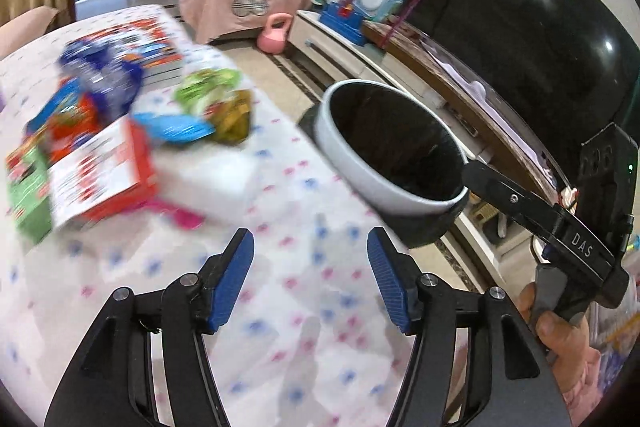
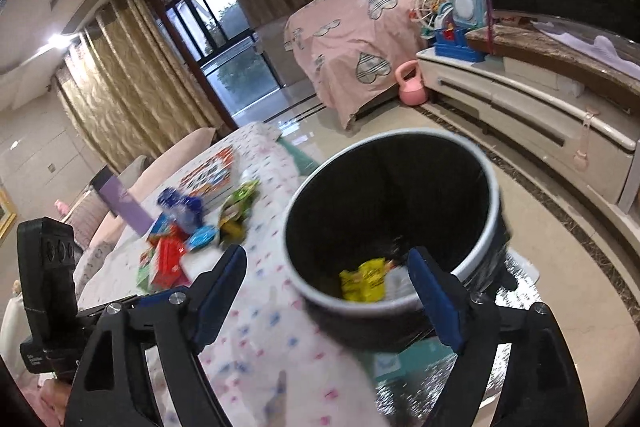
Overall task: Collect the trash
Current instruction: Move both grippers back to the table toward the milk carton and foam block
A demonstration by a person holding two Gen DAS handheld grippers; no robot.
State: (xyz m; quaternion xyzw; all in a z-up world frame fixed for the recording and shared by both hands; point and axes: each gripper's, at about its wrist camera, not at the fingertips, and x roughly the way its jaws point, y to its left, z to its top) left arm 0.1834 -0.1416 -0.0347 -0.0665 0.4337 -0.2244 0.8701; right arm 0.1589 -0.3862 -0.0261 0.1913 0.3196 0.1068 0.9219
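A round trash bin [image 1: 394, 151] with a white rim and black liner stands beside the table's right edge. In the right wrist view the bin [image 2: 394, 223] holds a yellow wrapper [image 2: 362, 281]. Blurred snack wrappers and boxes [image 1: 120, 131] lie piled on the floral tablecloth at the far left; they also show in the right wrist view [image 2: 192, 231]. My left gripper [image 1: 310, 271] is open and empty above the tablecloth. My right gripper [image 2: 328, 291] is open and empty, its right finger [image 2: 434, 297] over the bin's near rim. The right gripper also shows in the left wrist view [image 1: 476, 173] at the bin's rim.
The table [image 1: 280, 307] has a white cloth with pink and blue marks. A low TV cabinet [image 2: 532, 131] with toys and a dark TV [image 1: 532, 27] stands to the right. A pink kettlebell [image 2: 412, 89] sits on the floor by a pink-covered piece of furniture [image 2: 356, 43].
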